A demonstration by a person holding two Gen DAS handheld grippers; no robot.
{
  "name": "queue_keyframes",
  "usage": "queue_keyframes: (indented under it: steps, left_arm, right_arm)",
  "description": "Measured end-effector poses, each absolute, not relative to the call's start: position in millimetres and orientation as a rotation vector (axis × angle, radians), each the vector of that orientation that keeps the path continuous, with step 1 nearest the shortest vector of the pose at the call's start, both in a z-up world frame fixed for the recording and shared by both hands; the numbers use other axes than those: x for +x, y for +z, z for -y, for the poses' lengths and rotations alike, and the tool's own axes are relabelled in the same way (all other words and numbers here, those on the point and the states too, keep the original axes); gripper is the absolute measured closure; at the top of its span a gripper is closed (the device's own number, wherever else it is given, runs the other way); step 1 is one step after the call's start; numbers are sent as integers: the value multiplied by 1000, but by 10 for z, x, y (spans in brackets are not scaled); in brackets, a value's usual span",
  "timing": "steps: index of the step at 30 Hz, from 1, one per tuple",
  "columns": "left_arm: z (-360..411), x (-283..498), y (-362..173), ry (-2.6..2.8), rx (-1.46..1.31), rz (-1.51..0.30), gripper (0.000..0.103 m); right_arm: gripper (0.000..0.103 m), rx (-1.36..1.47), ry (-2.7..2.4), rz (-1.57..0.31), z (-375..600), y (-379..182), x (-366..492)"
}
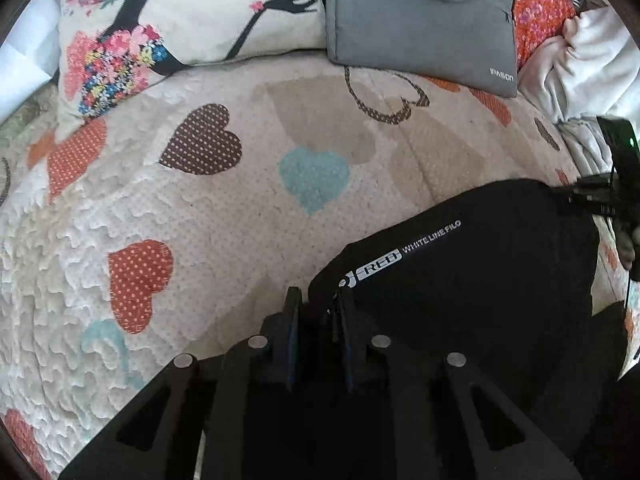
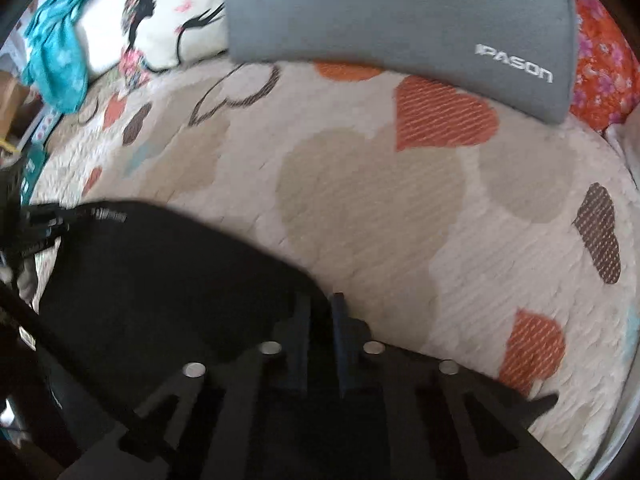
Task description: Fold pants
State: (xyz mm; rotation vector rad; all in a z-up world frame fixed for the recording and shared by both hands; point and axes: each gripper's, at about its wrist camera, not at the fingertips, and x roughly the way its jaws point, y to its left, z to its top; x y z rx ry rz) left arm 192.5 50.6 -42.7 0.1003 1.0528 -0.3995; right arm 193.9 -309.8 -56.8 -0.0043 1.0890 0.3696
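Observation:
Black pants [image 1: 472,264] with white lettering lie on the heart-patterned bedspread [image 1: 224,208], stretched between the two grippers. My left gripper [image 1: 318,300] is shut on the pants' left corner, by the lettering. In the right wrist view the pants [image 2: 160,276] fill the lower left, and my right gripper [image 2: 322,304] is shut on their right corner. The right gripper also shows at the far right edge of the left wrist view [image 1: 600,196].
A grey laptop sleeve [image 1: 420,20] and a floral pillow [image 1: 172,28] lie at the back of the bed. White clothing [image 1: 592,64] is piled at the back right. A teal garment [image 2: 60,56] hangs at the far left.

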Motion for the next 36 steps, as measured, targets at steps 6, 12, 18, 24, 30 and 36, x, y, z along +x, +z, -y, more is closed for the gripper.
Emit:
queue_keyframes:
  steps: [6, 12, 18, 24, 30, 36]
  left_arm:
    - [-546, 1857, -257, -392, 76, -1005, 86]
    - [-581, 1601, 79, -416, 49, -904, 86]
    - [-640, 994, 359, -430, 78, -823, 86]
    - [-754, 150, 363, -427, 92, -814, 85]
    - [-713, -533, 33, -398, 234, -894, 84]
    - [-788, -857, -124, -351, 327, -966, 78]
  right_arm:
    - [98, 28, 323, -1063, 3159, -379, 1823]
    - [98, 75, 283, -1018, 3206, -49, 1436]
    - [98, 75, 287, -997, 3088, 208, 711]
    - [98, 36, 300, -1044, 2916, 165, -164]
    - [98, 65, 294, -1167, 2739, -180, -762]
    - [96, 94, 231, -1314, 2676, -573, -1026]
